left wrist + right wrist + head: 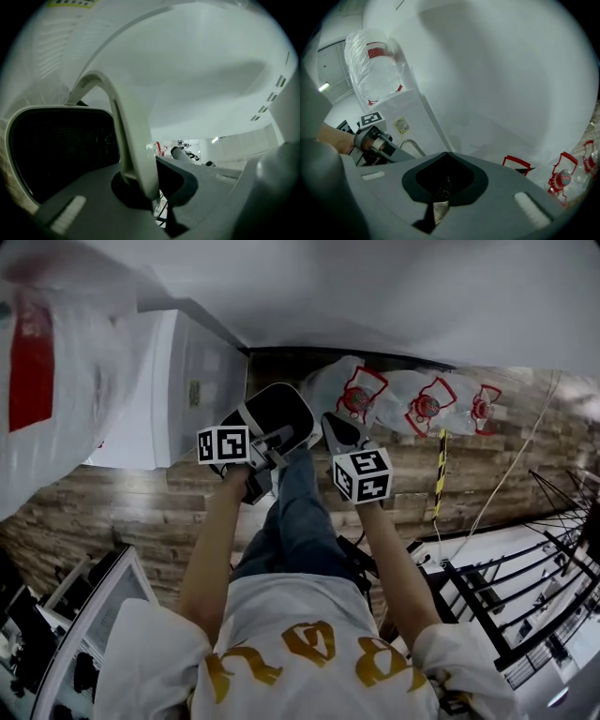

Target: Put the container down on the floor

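Note:
The container (183, 371) is a tall white box with a small label, standing at the left on the wood-look floor (131, 502). My left gripper (274, 439) is held low beside its near corner. In the left gripper view the left gripper (157, 187) is shut on a curved white handle (124, 136), with the container's white wall (197, 70) filling the picture behind it. The right gripper view shows that container (415, 124) and the handle (412, 146) next to the left gripper. My right gripper (440, 192) is shut with nothing held, and it hangs a little to the right (339, 442).
A clear plastic bag with a red label (42, 362) rests on top of the container. Bagged bottles with red handles (427, 404) lie along the white wall (394, 287). A yellow-black striped bar (440, 470) and a black rack (525, 596) stand to the right. My legs and black shoes (281, 409) are below the grippers.

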The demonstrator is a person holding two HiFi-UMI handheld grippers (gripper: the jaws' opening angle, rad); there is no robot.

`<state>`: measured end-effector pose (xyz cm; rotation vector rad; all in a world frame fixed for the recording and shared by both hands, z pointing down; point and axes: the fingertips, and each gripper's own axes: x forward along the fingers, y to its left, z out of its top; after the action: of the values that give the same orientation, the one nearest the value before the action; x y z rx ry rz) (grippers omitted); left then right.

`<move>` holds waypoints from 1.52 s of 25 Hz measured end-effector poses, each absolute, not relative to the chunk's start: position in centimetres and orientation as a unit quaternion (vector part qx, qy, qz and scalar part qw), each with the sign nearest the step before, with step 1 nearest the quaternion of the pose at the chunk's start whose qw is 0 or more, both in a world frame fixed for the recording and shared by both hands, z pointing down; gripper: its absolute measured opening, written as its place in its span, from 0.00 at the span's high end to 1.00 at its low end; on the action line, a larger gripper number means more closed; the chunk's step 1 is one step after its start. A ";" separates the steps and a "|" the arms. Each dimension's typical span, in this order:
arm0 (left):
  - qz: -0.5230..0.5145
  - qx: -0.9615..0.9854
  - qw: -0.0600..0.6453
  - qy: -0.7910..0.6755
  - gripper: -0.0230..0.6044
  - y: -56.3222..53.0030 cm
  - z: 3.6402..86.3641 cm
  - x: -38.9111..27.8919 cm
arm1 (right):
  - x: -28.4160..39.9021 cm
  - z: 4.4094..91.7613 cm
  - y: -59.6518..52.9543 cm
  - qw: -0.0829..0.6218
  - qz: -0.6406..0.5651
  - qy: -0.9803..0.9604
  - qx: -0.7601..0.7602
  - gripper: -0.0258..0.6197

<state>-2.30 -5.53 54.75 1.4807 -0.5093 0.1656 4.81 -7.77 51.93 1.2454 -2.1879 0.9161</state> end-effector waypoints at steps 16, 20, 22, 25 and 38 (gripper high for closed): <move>0.123 0.653 0.704 -0.249 0.96 -6.1 63.3 -3.3 | 0.2 59.7 -7.6 0.275 0.334 -0.820 0.375 0.92; 0.137 0.648 0.703 -0.260 0.96 -6.2 66.1 -3.7 | -0.2 61.5 -7.6 0.276 0.341 -0.819 0.371 0.92; 0.144 0.643 0.703 -0.266 0.96 -6.2 67.7 -3.8 | -0.3 62.6 -7.5 0.275 0.348 -0.816 0.370 0.92; 0.154 0.635 0.706 -0.271 0.96 -6.5 70.3 -3.9 | -0.3 64.8 -7.3 0.281 0.358 -0.811 0.367 0.92; 0.192 0.612 0.711 -0.289 0.96 -7.1 76.7 -4.5 | -2.4 69.6 -8.1 0.292 0.366 -0.807 0.359 0.92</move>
<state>-4.47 -7.09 76.71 1.3565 -0.6416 0.4267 -2.41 -8.10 69.57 0.9578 -2.1502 0.9762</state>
